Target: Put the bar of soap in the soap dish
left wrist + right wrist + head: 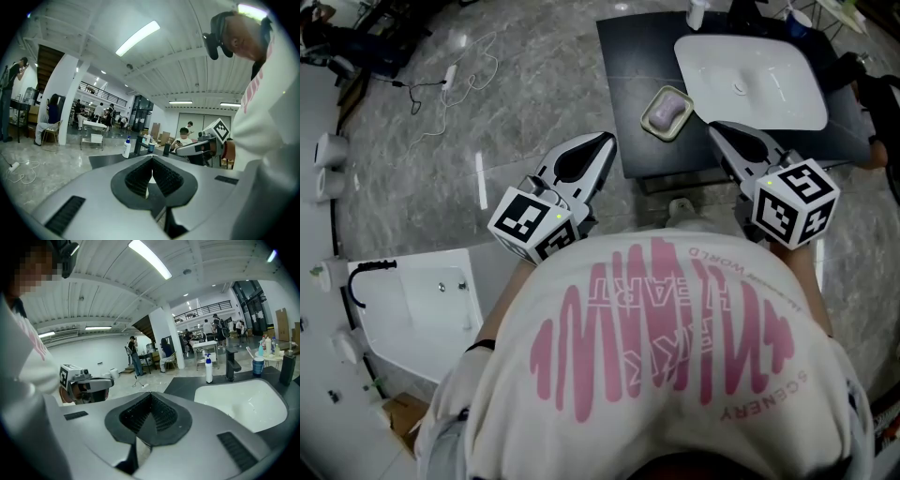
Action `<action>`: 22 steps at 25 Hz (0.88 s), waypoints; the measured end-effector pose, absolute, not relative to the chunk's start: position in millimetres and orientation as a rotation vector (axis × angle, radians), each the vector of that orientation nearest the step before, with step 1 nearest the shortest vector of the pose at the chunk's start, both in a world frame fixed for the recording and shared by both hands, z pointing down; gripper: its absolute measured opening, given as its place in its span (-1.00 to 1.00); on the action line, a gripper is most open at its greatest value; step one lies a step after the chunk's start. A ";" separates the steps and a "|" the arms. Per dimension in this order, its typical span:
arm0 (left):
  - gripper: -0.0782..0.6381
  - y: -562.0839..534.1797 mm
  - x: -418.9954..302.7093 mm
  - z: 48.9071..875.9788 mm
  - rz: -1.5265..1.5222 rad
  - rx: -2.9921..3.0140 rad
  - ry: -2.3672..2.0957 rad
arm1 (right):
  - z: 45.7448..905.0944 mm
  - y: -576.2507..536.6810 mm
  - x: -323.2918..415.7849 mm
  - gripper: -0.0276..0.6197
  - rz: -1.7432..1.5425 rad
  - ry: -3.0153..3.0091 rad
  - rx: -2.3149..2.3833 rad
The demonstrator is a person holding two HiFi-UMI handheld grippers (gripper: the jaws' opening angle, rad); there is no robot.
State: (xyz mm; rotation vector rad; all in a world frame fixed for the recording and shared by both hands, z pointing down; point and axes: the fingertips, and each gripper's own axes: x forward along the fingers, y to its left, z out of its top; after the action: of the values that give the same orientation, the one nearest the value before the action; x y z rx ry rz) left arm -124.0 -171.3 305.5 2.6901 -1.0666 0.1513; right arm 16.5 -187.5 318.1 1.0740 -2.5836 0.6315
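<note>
Both are seen shut and empty: left tongs [606, 141] and right tongs [713, 127], held short of the desk [628, 75]. The pale bar of soap [664, 111] is found lying in the soap dish [649, 129] beside the basin [769, 84] — likely hard and slick, best pinched across its long sides

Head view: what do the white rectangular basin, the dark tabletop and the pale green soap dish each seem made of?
White rectangular basin: probably glazed ceramic, glossy with soft highlights. Dark tabletop: matte stone or laminate, faintly veined; cannot tell which. Pale green soap dish: plastic or ceramic, judging by its smooth rounded rim.
</note>
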 end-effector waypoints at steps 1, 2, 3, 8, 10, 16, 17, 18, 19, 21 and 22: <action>-0.75 -170.6 -123.9 307.1 0.156 2.689 -1.062 | 319.7 -186.6 17.6 -0.87 0.634 -2.579 1.085; -0.75 -170.1 -123.9 308.9 0.161 2.688 -1.059 | 321.3 -186.0 18.6 -0.87 0.636 -2.574 1.094; -0.75 -169.5 -124.0 310.3 0.164 2.688 -1.056 | 322.8 -185.3 19.6 -0.87 0.638 -2.568 1.103; -0.75 -167.2 -124.1 314.2 0.161 2.686 -1.033 | 325.5 -182.4 22.9 -0.87 0.649 -2.549 1.151; -0.75 -166.8 -124.1 314.6 0.166 2.690 -1.027 | 324.9 -182.2 24.2 -0.87 0.652 -2.543 1.167; -0.75 -168.7 -123.5 314.8 0.163 2.701 -1.022 | 324.3 -183.4 25.8 -0.87 0.647 -2.538 1.192; -0.75 -168.5 -123.4 314.6 0.163 2.701 -1.020 | 323.7 -183.1 25.6 -0.87 0.646 -2.537 1.192; -0.75 -168.3 -123.5 314.6 0.162 2.699 -1.019 | 323.2 -182.5 25.5 -0.87 0.646 -2.536 1.192; -0.75 -168.4 -123.6 314.6 0.161 2.695 -1.019 | 322.6 -182.1 25.5 -0.87 0.647 -2.536 1.192; -0.75 -168.8 -123.7 314.9 0.160 2.687 -1.018 | 321.4 -182.1 25.7 -0.87 0.647 -2.535 1.193; -0.75 -168.9 -123.5 315.3 0.162 2.686 -1.017 | 321.0 -182.3 25.6 -0.87 0.648 -2.536 1.193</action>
State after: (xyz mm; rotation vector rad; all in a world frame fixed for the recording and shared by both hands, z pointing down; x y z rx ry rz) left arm -123.5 -168.9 315.3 2.6857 -1.0168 0.1623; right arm 25.6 -182.3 321.0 1.1931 -2.5362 0.6477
